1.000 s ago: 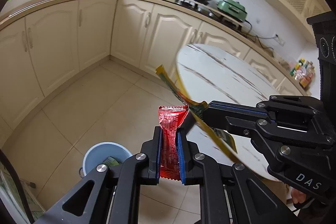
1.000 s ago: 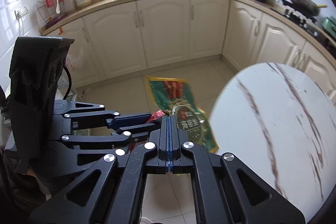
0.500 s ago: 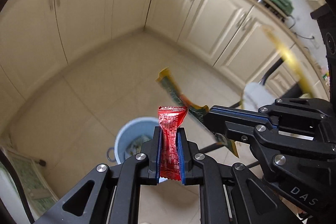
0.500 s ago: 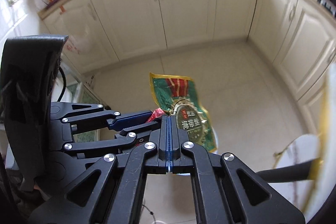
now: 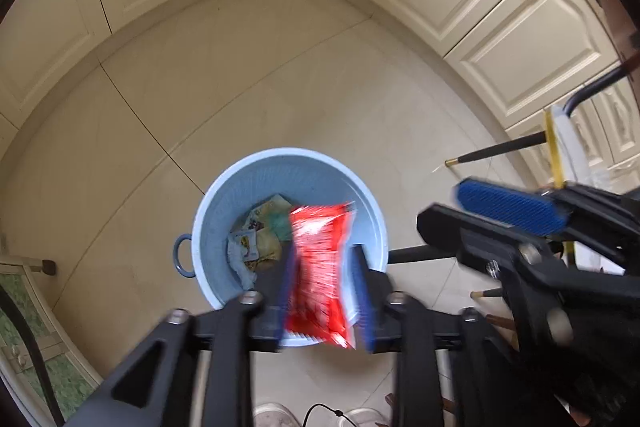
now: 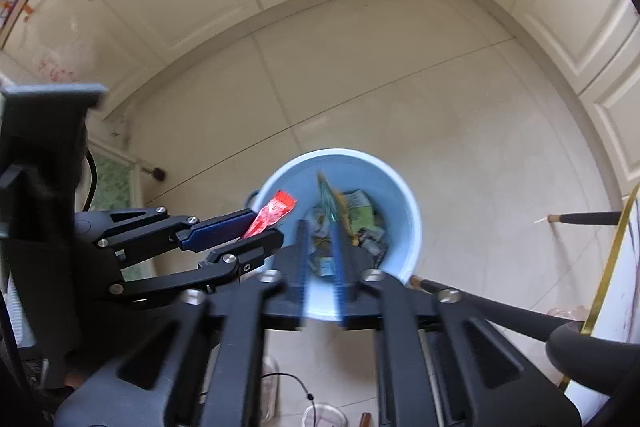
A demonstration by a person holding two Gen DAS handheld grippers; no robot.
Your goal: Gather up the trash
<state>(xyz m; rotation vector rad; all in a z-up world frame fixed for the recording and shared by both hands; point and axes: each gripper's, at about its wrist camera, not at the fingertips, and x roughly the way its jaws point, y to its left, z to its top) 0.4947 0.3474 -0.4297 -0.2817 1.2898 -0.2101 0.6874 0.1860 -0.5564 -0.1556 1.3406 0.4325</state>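
Grippers both parted, left gripper point(image 5: 320, 279) around crinkly red wrapper point(image 5: 320, 267) (blurred), right gripper point(image 6: 320, 259) empty, above round blue bin point(image 5: 224, 199).

Both tools over the pale blue bin

The right tool point(image 6: 320, 247) stands with its fingers parted above the pale blue bin point(image 6: 404, 195), a blurred green and gold wrapper point(image 6: 329, 201) in the gap above them, over wrappers lying in the bin. At left, the left tool point(image 6: 256, 229), fingers apart, has a red wrapper point(image 6: 272, 211) between them, at the bin's left rim. The bin stands on the tiled floor point(image 6: 400, 67).
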